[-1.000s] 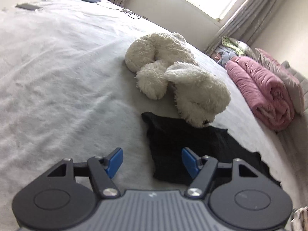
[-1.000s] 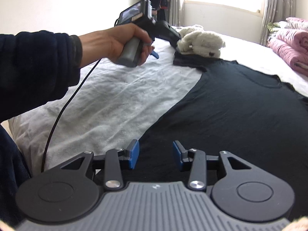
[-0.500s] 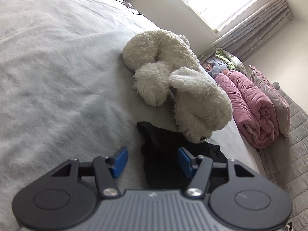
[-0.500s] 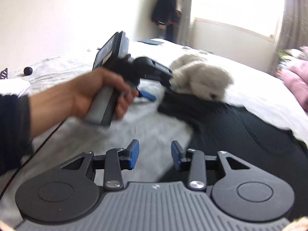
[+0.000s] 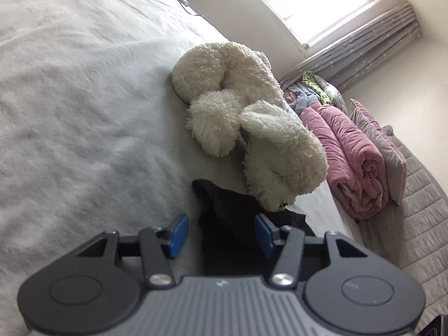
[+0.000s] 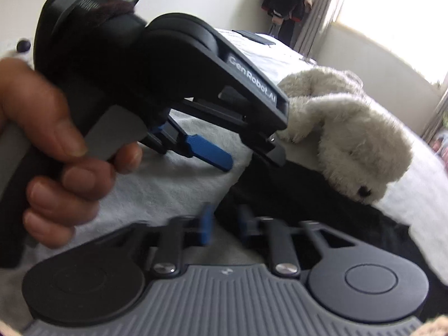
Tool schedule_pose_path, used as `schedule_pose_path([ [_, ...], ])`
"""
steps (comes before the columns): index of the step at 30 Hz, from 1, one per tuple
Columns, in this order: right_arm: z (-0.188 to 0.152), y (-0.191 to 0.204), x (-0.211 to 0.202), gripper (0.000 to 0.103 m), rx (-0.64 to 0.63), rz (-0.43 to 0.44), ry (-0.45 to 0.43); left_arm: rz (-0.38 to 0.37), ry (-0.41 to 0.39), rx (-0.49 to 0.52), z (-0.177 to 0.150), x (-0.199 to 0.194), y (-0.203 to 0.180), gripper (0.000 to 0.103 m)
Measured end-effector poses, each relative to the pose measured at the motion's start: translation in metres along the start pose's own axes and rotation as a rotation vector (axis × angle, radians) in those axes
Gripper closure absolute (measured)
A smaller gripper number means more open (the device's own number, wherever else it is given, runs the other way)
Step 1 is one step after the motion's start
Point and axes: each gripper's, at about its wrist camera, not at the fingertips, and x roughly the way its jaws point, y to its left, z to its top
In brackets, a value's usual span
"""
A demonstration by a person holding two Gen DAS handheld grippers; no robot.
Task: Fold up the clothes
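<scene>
Black garment (image 5: 224,218) runs lengthwise from plush dog (image 5: 268,140) toward camera — crumpled.

Bed cover (image 5: 70,128) left of the tongs looks like soft, nubby white cloth. Black shirt (image 5: 224,224) between the left tongs (image 5: 221,231) is thin matt fabric. Plush dog (image 5: 252,128) beyond is shaggy fleece. Tongs: matt black plastic, ribbed grey housing, shiny metal screws, blue pads (image 5: 177,233).

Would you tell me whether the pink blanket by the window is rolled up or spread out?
Rolled up: the pink blanket lies as a thick bundle, its end showing coiled layers.
</scene>
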Motion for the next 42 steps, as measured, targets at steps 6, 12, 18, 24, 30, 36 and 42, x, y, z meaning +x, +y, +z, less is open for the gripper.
schedule_pose_path([
  [6, -0.006, -0.005, -0.024, 0.097, 0.095, -0.018, -0.090, -0.005, 0.010, 0.012, 0.000, 0.009, -0.006, 0.050],
  [12, -0.011, -0.015, -0.040, 0.097, 0.170, -0.031, -0.141, 0.011, 0.000, 0.043, -0.002, 0.017, -0.011, 0.051],
  [18, -0.019, -0.019, -0.050, 0.097, 0.278, -0.026, -0.165, 0.065, -0.003, 0.044, 0.001, 0.021, -0.005, 0.095],
  [24, -0.019, -0.019, -0.055, 0.097, 0.376, -0.016, -0.192, 0.116, -0.051, 0.068, 0.005, 0.017, -0.007, 0.101],
  [30, -0.023, -0.022, -0.063, 0.097, 0.426, -0.017, -0.205, 0.160, -0.098, 0.158, 0.007, 0.011, -0.028, 0.101],
  [36, -0.030, -0.035, -0.072, 0.097, 0.528, -0.003, -0.224, 0.194, -0.122, 0.256, 0.013, 0.002, -0.059, 0.101],
  [42, -0.045, -0.063, -0.087, 0.098, 0.730, 0.050, -0.264, 0.204, -0.111, 0.346, 0.015, 0.006, -0.100, 0.101],
])
